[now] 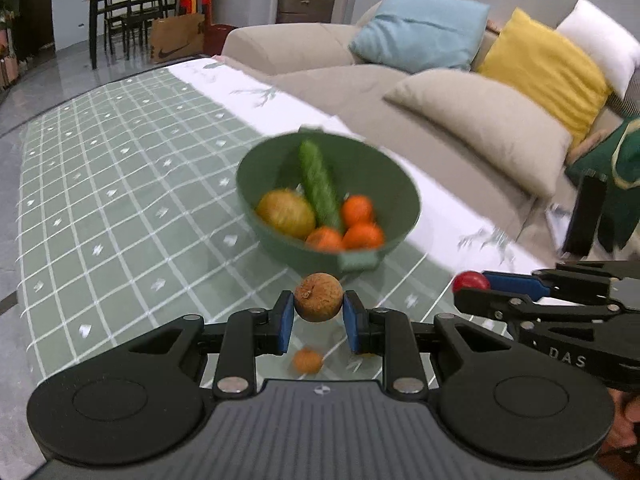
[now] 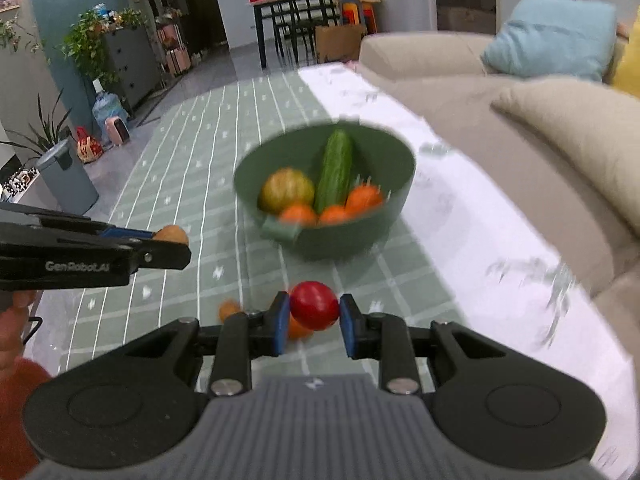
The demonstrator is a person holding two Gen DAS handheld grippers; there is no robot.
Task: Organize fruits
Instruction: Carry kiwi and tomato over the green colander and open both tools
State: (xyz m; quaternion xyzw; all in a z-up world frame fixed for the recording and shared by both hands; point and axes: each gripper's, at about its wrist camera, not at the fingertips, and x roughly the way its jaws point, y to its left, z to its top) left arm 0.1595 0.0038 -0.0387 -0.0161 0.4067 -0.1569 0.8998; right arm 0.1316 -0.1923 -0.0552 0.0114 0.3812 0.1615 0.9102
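Your left gripper (image 1: 318,316) pinches a brown fruit (image 1: 319,297); your right gripper (image 2: 313,318) pinches a red fruit (image 2: 314,305). The green bowl (image 1: 280,168) sits just ahead of both. Releasing short of its rim would likely send either round fruit rolling across the tabletop (image 1: 120,200).

Left gripper (image 1: 319,316), black two-finger linkage with blue pads (image 1: 285,322): jaws drawn in on a small brown round fruit (image 1: 319,298), pads touching its two sides, fruit held clear above the surface. Level pose, fingers pointing toward the far side.

Right gripper (image 2: 314,318), same black build with blue pads (image 2: 349,326): jaws clamped on a glossy red round fruit (image 2: 314,305), also raised. It sits just right of the left one, both at similar height, roughly parallel.

A bare hand (image 2: 16,320) shows at the left gripper's handle in the right wrist view, with an orange sleeve (image 2: 18,408) below.
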